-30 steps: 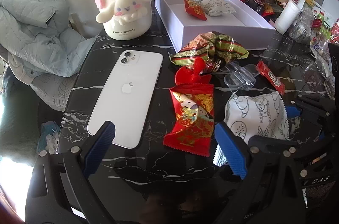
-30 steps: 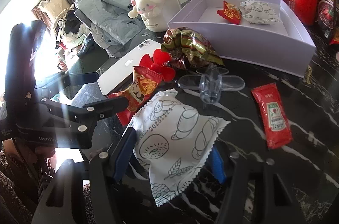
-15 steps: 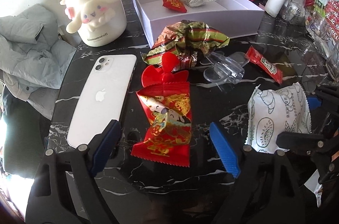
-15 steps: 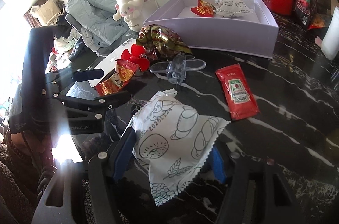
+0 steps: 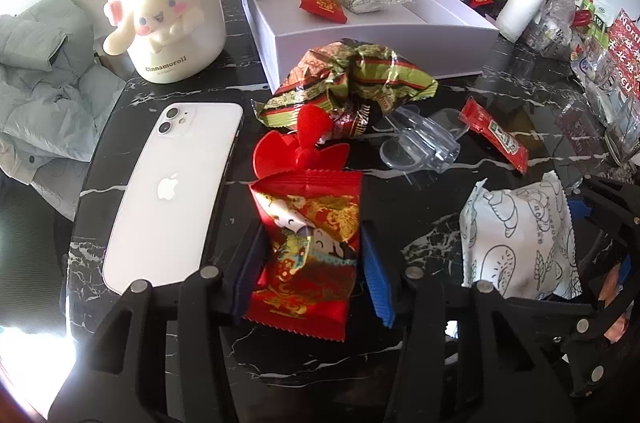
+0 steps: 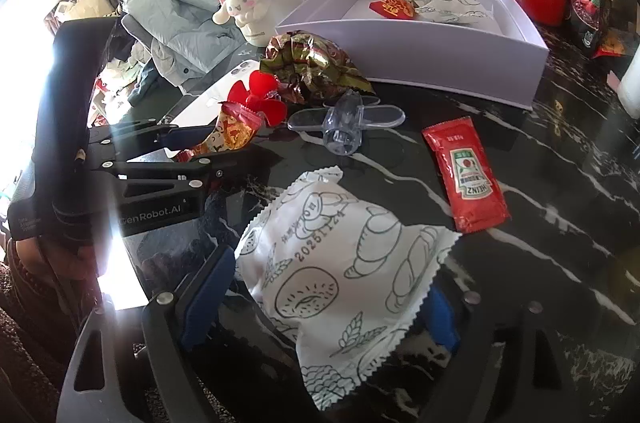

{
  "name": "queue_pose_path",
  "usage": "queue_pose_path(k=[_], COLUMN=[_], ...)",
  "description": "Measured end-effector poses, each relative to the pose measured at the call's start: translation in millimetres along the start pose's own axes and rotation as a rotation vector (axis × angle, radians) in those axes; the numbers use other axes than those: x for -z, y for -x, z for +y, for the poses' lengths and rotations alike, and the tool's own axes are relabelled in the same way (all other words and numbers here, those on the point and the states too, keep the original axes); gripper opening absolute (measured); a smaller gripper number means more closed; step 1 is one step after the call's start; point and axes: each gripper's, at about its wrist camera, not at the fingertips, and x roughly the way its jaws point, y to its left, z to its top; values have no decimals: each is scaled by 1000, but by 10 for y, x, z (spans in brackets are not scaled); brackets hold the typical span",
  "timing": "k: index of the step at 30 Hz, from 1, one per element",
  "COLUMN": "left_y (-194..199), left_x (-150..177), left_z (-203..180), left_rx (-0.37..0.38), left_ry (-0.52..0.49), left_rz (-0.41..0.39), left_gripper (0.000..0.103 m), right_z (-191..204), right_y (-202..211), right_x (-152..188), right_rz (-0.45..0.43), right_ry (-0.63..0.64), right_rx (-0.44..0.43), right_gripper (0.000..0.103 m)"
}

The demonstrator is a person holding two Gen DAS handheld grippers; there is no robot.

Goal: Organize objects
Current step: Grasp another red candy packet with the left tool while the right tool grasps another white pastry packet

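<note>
Left tool (image 5: 310,265) around red packet (image 5: 308,247); two snacks inside white box (image 5: 360,35).

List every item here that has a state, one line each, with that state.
White box: open, lid up, two snack packets inside.
Red snack packet: sealed, clamped in left gripper.
White bread packet: sealed, clamped in right gripper.
Ketchup sachet: sealed, lying flat.
Green-gold wrapper: crumpled.
Phone: face down.
Cinnamoroll bottle: upright, lid shut.
</note>
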Motion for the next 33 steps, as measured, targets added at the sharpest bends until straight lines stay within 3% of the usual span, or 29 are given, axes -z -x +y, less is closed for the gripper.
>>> queue_pose_path(k=[7, 11, 13, 28, 30, 33], left_y=[16, 32, 62, 326, 382, 454], left_x=[16, 25, 28, -13, -35, -59], left_z=[19, 29, 51, 40, 47, 44], left_rx=[16, 29, 52, 45, 43, 53], left_ry=[5, 20, 39, 45, 50, 49], left_rz=[0, 1, 0, -54, -67, -85], left_gripper=[42, 41, 41, 40, 33, 32], right_z=[4, -77, -91, -36, -26, -19], right_y=[13, 41, 55, 291, 333, 391], right_x=[41, 44, 59, 87, 76, 70], right_rz=[-34, -59, -68, -137, -149, -161], right_ry=[5, -45, -55, -58, -56, -56], right_rx=[0, -40, -47, -21, -19, -16], right_gripper=[86, 67, 63, 56, 55, 54])
